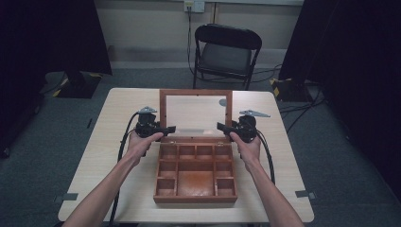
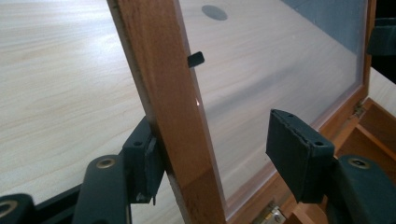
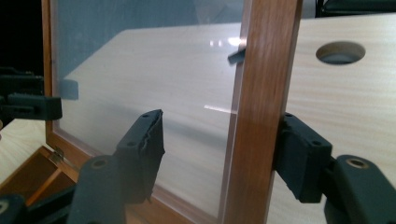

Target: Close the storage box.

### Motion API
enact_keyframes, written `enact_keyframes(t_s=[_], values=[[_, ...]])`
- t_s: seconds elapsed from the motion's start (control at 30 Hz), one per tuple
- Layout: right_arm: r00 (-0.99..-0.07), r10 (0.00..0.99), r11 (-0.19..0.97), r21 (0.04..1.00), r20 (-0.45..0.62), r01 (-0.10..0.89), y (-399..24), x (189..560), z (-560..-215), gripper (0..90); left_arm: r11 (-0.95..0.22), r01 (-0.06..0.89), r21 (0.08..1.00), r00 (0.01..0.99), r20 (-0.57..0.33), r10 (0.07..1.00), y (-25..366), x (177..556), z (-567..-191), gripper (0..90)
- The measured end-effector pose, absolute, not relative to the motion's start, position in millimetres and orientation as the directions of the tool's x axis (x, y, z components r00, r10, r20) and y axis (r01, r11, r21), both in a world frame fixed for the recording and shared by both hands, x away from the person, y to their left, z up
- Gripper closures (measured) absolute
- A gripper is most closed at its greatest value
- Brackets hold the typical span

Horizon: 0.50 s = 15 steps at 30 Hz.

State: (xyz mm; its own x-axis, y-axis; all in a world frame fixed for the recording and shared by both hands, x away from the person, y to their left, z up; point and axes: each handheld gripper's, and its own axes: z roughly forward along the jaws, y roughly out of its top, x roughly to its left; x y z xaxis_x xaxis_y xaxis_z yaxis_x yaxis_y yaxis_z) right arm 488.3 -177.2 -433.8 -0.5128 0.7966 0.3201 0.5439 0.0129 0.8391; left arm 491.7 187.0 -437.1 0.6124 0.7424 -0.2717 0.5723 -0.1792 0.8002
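A wooden box [image 1: 194, 199] with several compartments stands open on the table, its glass-paned lid [image 1: 162, 111] raised upright at the back. My left gripper [image 1: 171, 128] straddles the lid's left frame rail [image 2: 159, 84]. One pad [image 2: 148, 158] lies against the rail's outer face, while the other pad [image 2: 294, 154] hangs clear in front of the glass. My right gripper [image 1: 221, 126] straddles the right frame rail [image 3: 266, 84] in the same way. Its outer pad [image 3: 299, 154] is against the wood and its inner pad [image 3: 142, 149] stands off the pane. Both are open.
The light wooden table [image 1: 123, 104] has a round hole [image 1: 222, 102] behind the lid. A black folding chair [image 1: 226, 52] stands beyond the far edge, with cables on the floor. Dark curtains hang on both sides. A small black clip [image 2: 196, 59] holds the pane.
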Motion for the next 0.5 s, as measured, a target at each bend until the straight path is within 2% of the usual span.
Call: enact_keyframes(t_s=[0.2,0.5], values=[[-0.524,0.793,0.021,0.845,0.311,0.534,-179,485,-429,39.8,-0.188,0.559,0.808,0.629,-0.265,0.731,188,487,-431,37.5],[-0.55,0.782,0.036,0.859,0.294,0.511,-181,475,-420,41.8,-0.189,0.528,0.828,0.653,-0.253,0.714,193,478,-423,44.8]])
